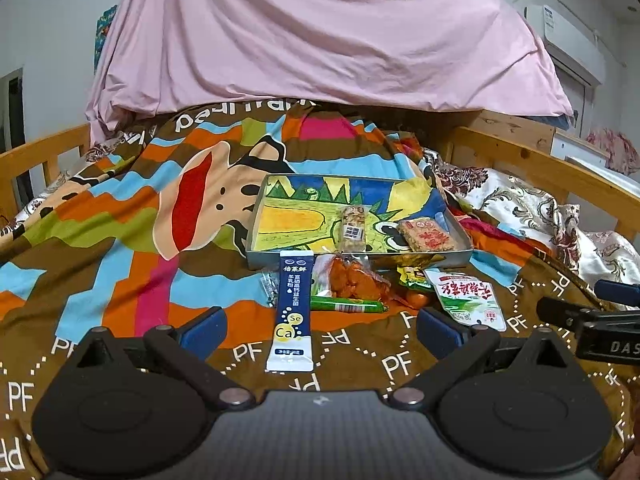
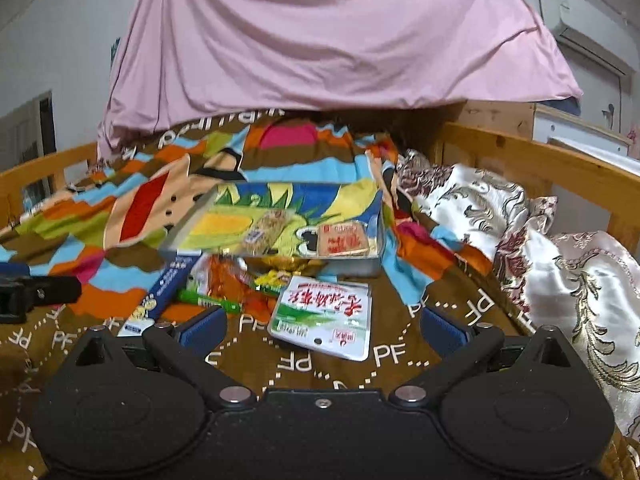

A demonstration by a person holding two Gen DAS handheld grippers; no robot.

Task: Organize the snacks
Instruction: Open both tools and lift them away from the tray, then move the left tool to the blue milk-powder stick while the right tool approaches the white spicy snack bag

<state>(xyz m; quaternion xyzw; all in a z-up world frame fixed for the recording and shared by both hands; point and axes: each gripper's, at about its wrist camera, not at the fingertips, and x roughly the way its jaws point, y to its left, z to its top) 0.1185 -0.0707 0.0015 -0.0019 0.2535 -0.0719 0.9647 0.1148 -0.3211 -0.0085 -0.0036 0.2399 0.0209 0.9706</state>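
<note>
Brown bedspread point(image 1: 360, 364) printed with white "PF" letters carries everything, spread over a wooden-railed bed point(image 1: 532, 164) with a pink sheet point(image 1: 312, 36) hanging behind.

Left tool point(image 1: 320, 330) hovers low over the bedspread, its blue-padded fingers spread wide apart and empty. A blue and white sachet point(image 1: 291, 312) lies lengthwise between them, its near end reaching past the fingertips toward the tool body. Just beyond the sachet sit an orange snack bag point(image 1: 352, 280), a green stick point(image 1: 346, 306) and a small yellow-green packet point(image 1: 412, 276) in a loose heap. Farther ahead stands a shallow tray point(image 1: 360, 258) with a bright cartoon lining, holding a clear nut bar point(image 1: 352, 226) and a red-printed square pack point(image 1: 428, 236) side by side.

Right tool point(image 2: 322, 330) also hangs with its fingers wide apart, gripping nothing. A white pouch with red characters point(image 2: 324, 316) lies flat just ahead of it, between the two fingers, nearer than the heap and the tray.
</note>
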